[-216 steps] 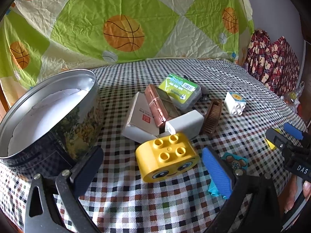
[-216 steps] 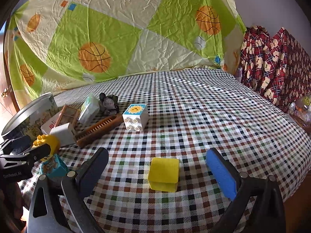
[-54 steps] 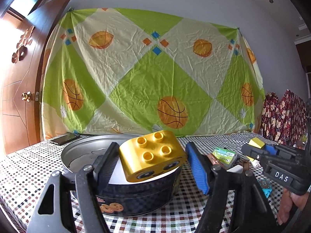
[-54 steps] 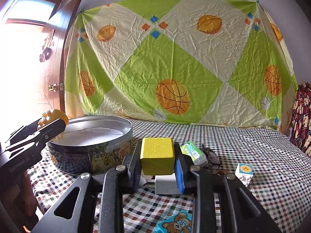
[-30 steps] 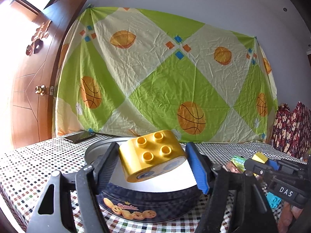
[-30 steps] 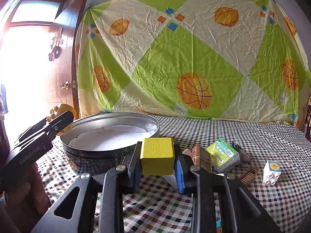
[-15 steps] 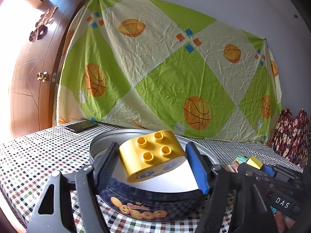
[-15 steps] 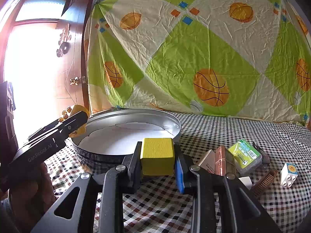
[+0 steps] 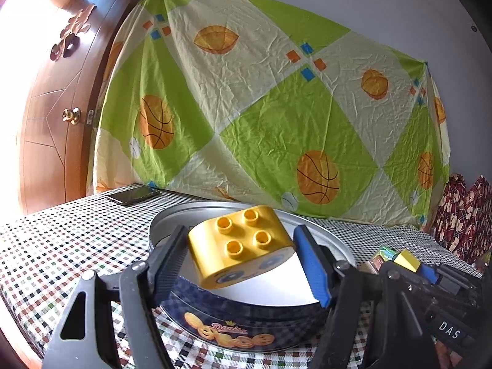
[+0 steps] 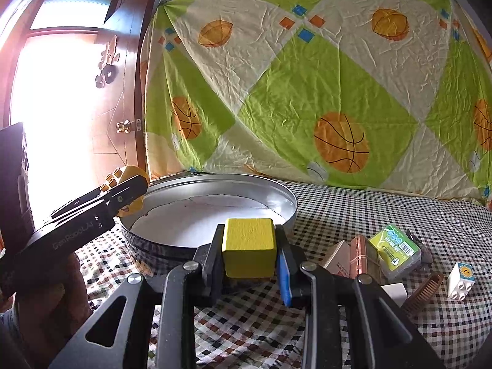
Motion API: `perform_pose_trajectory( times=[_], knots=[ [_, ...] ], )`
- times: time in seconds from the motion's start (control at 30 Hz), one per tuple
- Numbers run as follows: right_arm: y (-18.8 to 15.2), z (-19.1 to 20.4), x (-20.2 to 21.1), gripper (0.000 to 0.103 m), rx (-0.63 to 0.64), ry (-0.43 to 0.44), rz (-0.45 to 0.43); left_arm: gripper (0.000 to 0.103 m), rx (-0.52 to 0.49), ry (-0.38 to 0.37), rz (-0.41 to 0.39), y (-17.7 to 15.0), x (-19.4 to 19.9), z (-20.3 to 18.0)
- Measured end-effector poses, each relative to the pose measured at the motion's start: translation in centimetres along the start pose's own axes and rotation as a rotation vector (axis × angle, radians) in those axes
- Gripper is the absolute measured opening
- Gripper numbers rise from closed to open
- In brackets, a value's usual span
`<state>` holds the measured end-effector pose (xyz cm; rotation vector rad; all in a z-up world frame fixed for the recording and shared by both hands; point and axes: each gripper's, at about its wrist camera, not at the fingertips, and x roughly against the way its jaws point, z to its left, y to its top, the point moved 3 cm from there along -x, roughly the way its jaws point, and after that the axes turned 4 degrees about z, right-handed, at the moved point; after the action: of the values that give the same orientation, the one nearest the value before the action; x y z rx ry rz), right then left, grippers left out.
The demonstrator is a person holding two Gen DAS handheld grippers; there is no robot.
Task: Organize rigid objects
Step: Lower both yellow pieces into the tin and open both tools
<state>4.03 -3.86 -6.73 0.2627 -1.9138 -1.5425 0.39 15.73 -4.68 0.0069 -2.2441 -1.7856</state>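
Left wrist view: the left gripper (image 9: pixel 243 264) clamps a yellow brick (image 9: pixel 240 247) above the open round tin (image 9: pixel 246 326) on the checked cloth (image 9: pixel 61 246).

Right wrist view: the right gripper (image 10: pixel 249 253) clamps a yellow cube (image 10: pixel 248 246) at the tin's near rim; remaining items (image 10: pixel 390 255) lie clustered right of the tin.

Both views are fisheye, mounted on the handheld grippers and looking forward along the fingers, low over the table and slightly downward toward the hanging sheet (image 9: pixel 261 107). The left wrist view sits close behind the tin (image 9: pixel 246 335), which fills its lower centre, with the right gripper (image 9: pixel 409 261) at its right edge. The right wrist view faces the tin (image 10: pixel 215 190) from its right, with the left gripper (image 10: pixel 129 190) at its left. Both share tin, sheet and door (image 10: pixel 123 92).
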Motion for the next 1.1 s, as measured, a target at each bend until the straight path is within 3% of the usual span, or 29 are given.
perform_pose_trajectory(
  times=[0.67, 0.93, 1.1],
  knots=[
    [1.1, 0.8, -0.9, 0.031, -0.01, 0.076, 0.017, 0.071, -0.004, 0.017, 0.042, 0.8, -1.2, 0.9],
    [5.5, 0.0, -3.9, 0.031, -0.04, 0.119, 0.06, 0.071, -0.042, 0.005, 0.127, 3.1, -3.6, 1.4],
    [7.8, -1.0, -9.0, 0.031, -0.041, 0.112, 0.175, 0.071, -0.067, 0.0, 0.237, 4.3, -6.9, 1.9]
  ],
)
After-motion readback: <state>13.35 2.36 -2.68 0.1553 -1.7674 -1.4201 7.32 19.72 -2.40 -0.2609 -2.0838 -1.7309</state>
